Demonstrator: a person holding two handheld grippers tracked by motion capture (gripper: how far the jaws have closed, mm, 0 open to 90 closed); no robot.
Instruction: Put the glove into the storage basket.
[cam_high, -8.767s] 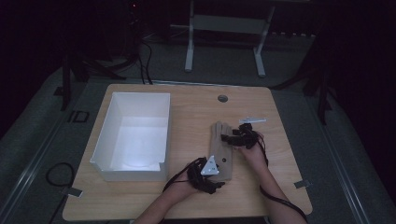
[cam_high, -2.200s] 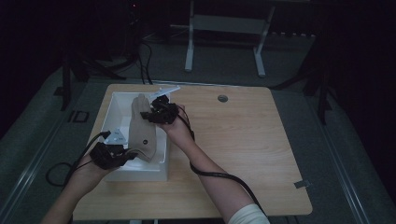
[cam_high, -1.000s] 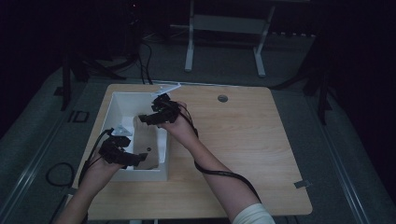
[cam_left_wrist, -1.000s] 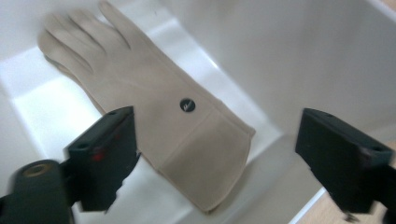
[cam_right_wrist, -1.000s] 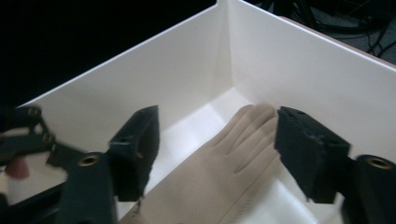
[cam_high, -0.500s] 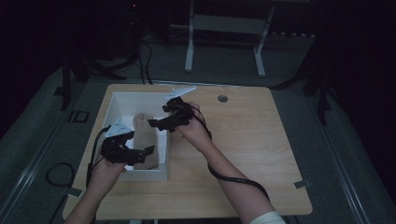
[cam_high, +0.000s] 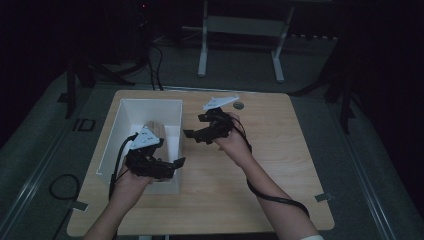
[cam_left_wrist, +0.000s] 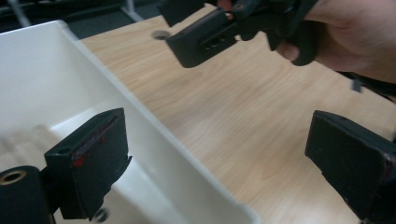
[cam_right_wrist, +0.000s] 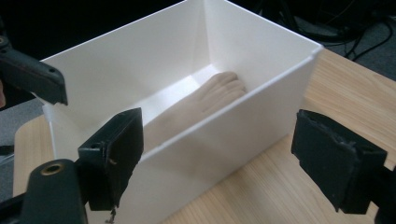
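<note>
Beige, soft-looking glove (cam_right_wrist: 205, 100) lies flat on the floor of the white bin (cam_right_wrist: 261, 100), fingers toward the bin's far end wall in the right gripper view; in the high view a bit of it (cam_high: 151, 128) shows inside the bin (cam_high: 172, 107), just past the left hand-held gripper's grey plate. Nothing touches it. Bin sits on the left part of the wooden counter (cam_high: 280, 165), open top, walls upright. Left hand-held gripper (cam_high: 167, 165) hangs over the bin's near right corner — jaws spread wide & empty; in its own view (cam_left_wrist: 224, 154) one jaw is inside the bin wall (cam_left_wrist: 154, 140), the other out over bare counter (cam_left_wrist: 233, 116), so it straddles the wall. Right hand-held gripper (cam_high: 197, 127) is just beside the bin's right wall, over the counter, jaws also spread w/ nothing between them; its own view (cam_right_wrist: 219, 149) looks across the bin rim at the glove. It also shows in the left gripper view (cam_left_wrist: 196, 32), farther off, held in the person's hand (cam_left_wrist: 355, 32). A small round hole (cam_high: 239, 106) sits in the counter near the far edge, well apart from the bin. Dark floor & a metal stand (cam_high: 240, 30) lie beyond the counter.
</note>
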